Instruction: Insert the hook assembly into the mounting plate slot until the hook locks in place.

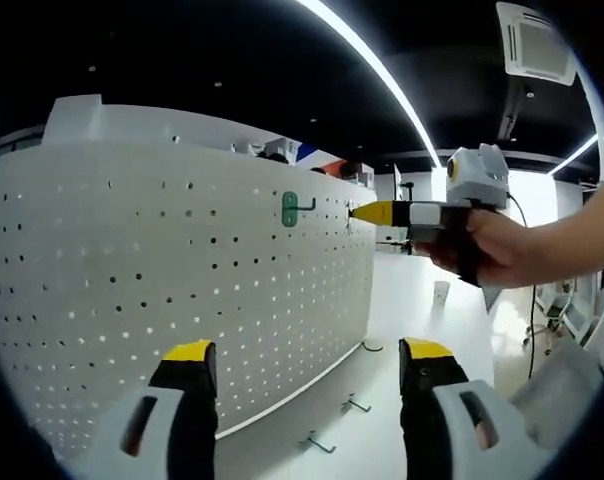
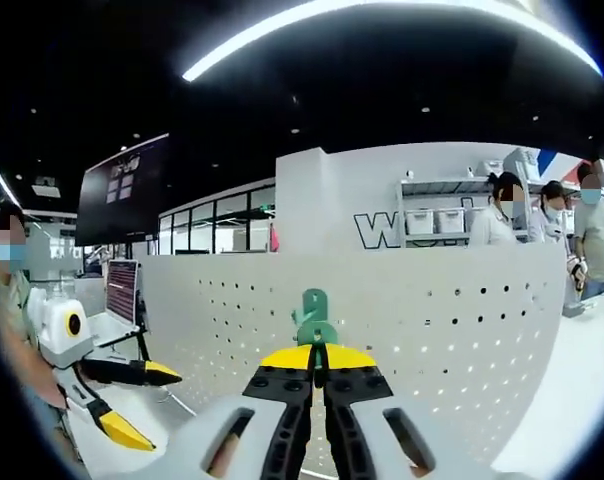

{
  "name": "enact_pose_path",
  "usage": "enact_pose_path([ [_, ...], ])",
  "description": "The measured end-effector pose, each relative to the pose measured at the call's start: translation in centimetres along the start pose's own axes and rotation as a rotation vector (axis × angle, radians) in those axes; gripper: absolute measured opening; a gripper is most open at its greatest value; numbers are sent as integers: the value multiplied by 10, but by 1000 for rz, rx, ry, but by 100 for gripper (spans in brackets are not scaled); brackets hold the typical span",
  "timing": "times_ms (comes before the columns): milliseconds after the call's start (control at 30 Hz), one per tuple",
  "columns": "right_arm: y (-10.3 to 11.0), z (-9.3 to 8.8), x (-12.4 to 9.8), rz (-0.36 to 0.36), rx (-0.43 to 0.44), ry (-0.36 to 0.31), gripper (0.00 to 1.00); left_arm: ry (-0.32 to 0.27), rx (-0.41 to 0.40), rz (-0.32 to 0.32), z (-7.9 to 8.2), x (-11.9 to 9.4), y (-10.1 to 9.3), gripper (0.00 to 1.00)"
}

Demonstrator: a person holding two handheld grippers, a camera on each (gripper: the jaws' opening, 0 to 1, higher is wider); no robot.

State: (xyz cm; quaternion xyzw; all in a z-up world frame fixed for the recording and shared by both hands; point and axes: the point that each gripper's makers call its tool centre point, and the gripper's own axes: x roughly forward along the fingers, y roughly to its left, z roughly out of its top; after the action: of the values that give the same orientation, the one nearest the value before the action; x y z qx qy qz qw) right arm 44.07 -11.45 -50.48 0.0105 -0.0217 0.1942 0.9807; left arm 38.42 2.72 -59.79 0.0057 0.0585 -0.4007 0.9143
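Right tongs (image 1: 367, 212) are up at the pegboard (image 1: 182, 300), seen in the left gripper view at about two o'clock, yellow tips pressed together and pinching the tip of the green hook assembly (image 1: 294, 208), a hand (image 1: 512, 250) wrapped around the tool behind them. In the right gripper view the same right tongs (image 2: 318, 357) rise from six o'clock, jaws closed tight, with the green hook assembly (image 2: 313, 318) standing just above the tips, dead centre against the perforated mounting plate (image 2: 432, 330). The green base looks flat against the panel and the prong sticks out toward the tongs, so my read is the hook is in, or very nearly in, its slot; whether it has clicked and locked, I cannot tell from here. Left tongs (image 1: 307, 350) hang back at six o'clock of their own view, spread wide and holding nothing, and they show again at eight o'clock in the right gripper view, left tongs (image 2: 137, 400) open. Spare hooks (image 1: 354, 405) lie on the white worktop (image 1: 412, 310) at the foot of the panel, near five o'clock. What's left, I'd judge: a final push to seat it, then let go.
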Motion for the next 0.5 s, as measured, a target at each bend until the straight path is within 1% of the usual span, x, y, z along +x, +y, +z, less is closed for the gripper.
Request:
enact_pose_path([
  [300, -16, 8, 8, -44, -25, -11, 0, -2, -2, 18, 0, -6, 4, 76],
  [500, -21, 10, 14, -61, -30, -18, 0, -4, -11, 26, -2, -9, 5, 75],
])
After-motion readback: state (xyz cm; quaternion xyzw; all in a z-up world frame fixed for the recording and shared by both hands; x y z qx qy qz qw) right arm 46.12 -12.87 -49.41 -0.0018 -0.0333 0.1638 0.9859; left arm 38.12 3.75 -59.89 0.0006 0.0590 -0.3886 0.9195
